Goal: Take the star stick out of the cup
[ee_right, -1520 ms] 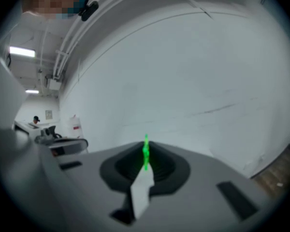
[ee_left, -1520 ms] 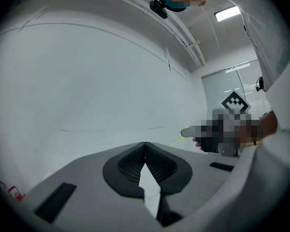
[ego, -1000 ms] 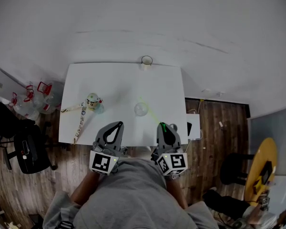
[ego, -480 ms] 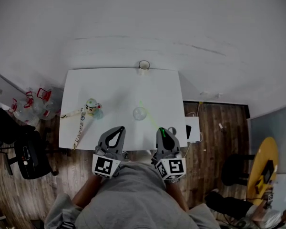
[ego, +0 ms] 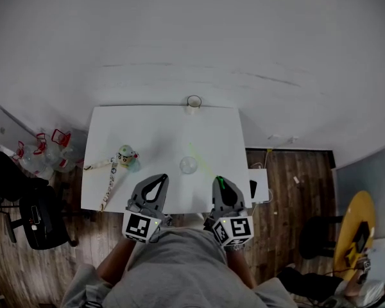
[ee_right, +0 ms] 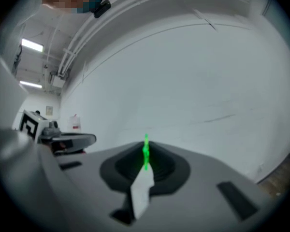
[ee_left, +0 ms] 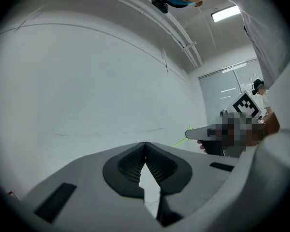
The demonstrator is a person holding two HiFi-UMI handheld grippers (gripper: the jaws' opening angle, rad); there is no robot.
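Observation:
In the head view a clear cup (ego: 188, 165) stands on the white table (ego: 154, 127), near its front middle. A thin green star stick (ego: 204, 162) slants from beside the cup toward my right gripper (ego: 219, 182), which is shut on its near end. In the right gripper view the green stick (ee_right: 145, 153) stands pinched between the jaws. Whether its far end is still inside the cup I cannot tell. My left gripper (ego: 156, 182) hovers at the table's front edge, shut and empty, with its fingertips touching. From the left gripper view the stick (ee_left: 180, 141) juts out of the right gripper (ee_left: 203, 133).
A small ring-shaped roll (ego: 194, 101) sits at the table's back edge. A little toy figure (ego: 124, 154) with a strap (ego: 108, 175) lies at the left front. A white box (ego: 258, 186) adjoins the table's right side. A black chair (ego: 35, 207) stands on the left.
The head view has shifted, so the table sits lower in the frame. Both grippers stay near the front edge, and the right one still holds the green stick.

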